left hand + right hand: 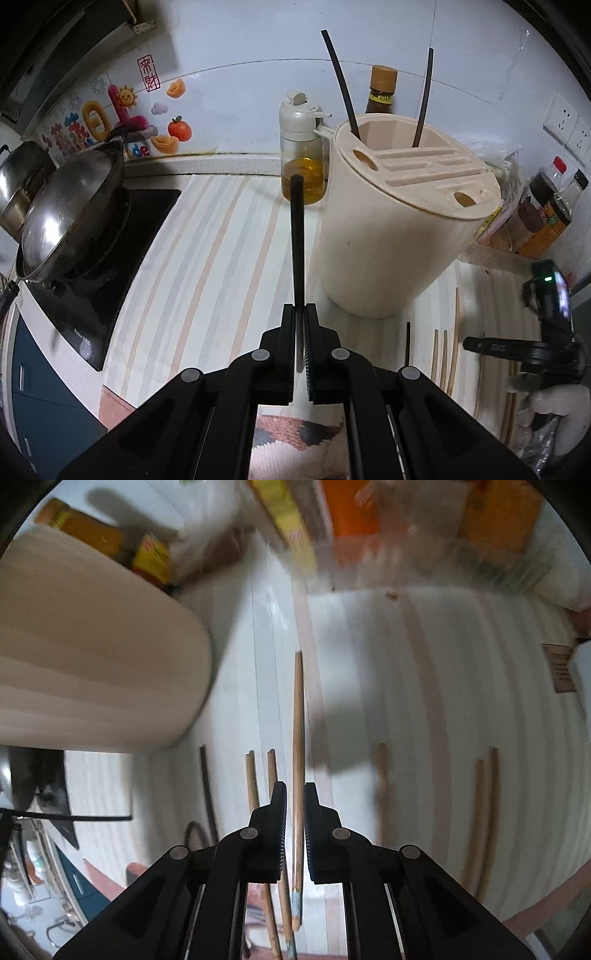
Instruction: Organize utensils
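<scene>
Left wrist view: the left gripper (300,308) has its black jaws pressed together on a thin black chopstick (297,229), which runs straight ahead from the fingertips and stands clear of the striped countertop (207,258). Just right of it stands the cream plastic utensil holder (391,229) with a slotted lid; two more black chopsticks (341,85) stand in its open compartment, leaning apart. Behind the holder are a glass oil dispenser (303,162) and a brown-capped bottle (382,88); a steel wok (74,214) sits on the black hob at left. At the right edge, a white-gloved hand (550,410) holds the right gripper (517,349) over pale wooden chopsticks (445,362) lying on the counter. Right wrist view (motion-blurred): the right gripper (295,794) points down at the counter, jaws slightly apart, with one long wooden chopstick (297,716) running between them; whether the pads actually press it I cannot tell. Other wooden chopsticks (252,779) lie alongside, and the cream holder (92,657) fills the upper left.
</scene>
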Demonstrator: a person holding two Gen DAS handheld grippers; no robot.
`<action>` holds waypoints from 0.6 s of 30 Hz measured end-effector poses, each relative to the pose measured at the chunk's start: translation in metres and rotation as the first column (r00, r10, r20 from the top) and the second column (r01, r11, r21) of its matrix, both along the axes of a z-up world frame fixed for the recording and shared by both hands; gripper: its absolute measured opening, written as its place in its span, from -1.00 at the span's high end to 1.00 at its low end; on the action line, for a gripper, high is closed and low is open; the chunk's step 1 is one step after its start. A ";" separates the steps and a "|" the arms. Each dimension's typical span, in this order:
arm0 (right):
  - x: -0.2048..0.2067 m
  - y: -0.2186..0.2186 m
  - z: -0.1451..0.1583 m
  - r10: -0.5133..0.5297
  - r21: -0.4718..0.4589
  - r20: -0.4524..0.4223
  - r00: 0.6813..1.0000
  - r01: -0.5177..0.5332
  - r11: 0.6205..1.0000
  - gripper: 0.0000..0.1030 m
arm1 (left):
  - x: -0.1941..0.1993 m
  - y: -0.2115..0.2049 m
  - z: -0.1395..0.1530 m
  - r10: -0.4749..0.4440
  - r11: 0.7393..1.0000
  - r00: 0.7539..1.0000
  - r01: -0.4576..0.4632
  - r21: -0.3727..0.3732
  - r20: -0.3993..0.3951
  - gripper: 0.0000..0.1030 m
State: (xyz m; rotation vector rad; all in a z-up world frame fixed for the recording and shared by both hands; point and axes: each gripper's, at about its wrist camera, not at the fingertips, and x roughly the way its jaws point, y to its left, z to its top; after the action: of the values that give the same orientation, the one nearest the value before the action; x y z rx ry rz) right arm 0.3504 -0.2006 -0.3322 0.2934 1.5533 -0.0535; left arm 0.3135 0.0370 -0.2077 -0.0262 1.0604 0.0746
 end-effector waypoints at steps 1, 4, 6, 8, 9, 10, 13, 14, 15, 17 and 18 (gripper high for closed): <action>0.002 0.003 -0.004 0.012 -0.023 -0.010 1.000 -0.012 1.000 0.81 | 0.001 -0.001 0.000 -0.002 1.000 1.000 0.002 0.002 0.001 0.97; 0.004 0.013 -0.017 0.051 -0.068 -0.048 0.998 -0.054 0.996 0.81 | 0.002 -0.004 0.001 -0.008 1.000 1.000 0.008 0.014 0.005 0.97; 0.003 0.025 -0.018 0.091 -0.141 -0.052 0.994 -0.098 0.985 0.85 | 0.003 -0.006 -0.001 -0.010 1.000 1.000 0.010 0.021 0.004 0.99; 0.001 0.035 -0.019 0.127 -0.195 -0.059 0.990 -0.136 0.971 0.84 | 0.004 -0.007 -0.002 -0.005 1.000 1.000 0.005 0.028 0.008 1.00; -0.001 0.039 -0.019 0.135 -0.214 -0.059 0.989 -0.144 0.966 0.84 | 0.004 -0.006 -0.003 -0.004 1.000 1.000 0.004 0.028 0.006 1.00; -0.002 0.042 -0.019 0.137 -0.224 -0.055 0.989 -0.146 0.964 0.84 | 0.003 -0.006 -0.004 -0.002 1.000 1.000 0.002 0.024 0.004 1.00; -0.013 0.037 -0.018 0.115 -0.191 -0.016 0.993 -0.116 0.975 0.88 | 0.003 -0.006 -0.005 -0.003 1.000 1.000 0.003 0.020 0.002 1.00; -0.017 0.034 -0.016 0.103 -0.178 -0.008 0.995 -0.103 0.979 0.88 | 0.004 -0.006 -0.005 -0.003 1.000 1.000 0.003 0.019 0.002 1.00; -0.023 0.031 -0.012 0.092 -0.160 0.013 0.996 -0.089 0.983 0.88 | 0.003 -0.005 -0.004 -0.002 1.000 1.000 0.002 0.018 0.004 1.00; -0.033 0.027 -0.001 0.083 -0.134 0.053 0.995 -0.075 0.988 0.88 | 0.003 -0.003 -0.002 0.000 1.000 1.000 0.000 0.011 0.008 1.00; -0.040 0.026 0.007 0.079 -0.121 0.075 0.994 -0.070 0.990 0.88 | 0.002 -0.001 -0.001 0.000 1.000 1.000 0.000 0.007 0.010 1.00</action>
State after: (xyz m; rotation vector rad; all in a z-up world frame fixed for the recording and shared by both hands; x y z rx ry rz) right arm 0.3107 -0.1750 -0.3253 0.1416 1.4737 -0.0741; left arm 0.3154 0.0356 -0.2085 -0.0202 1.0498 0.0786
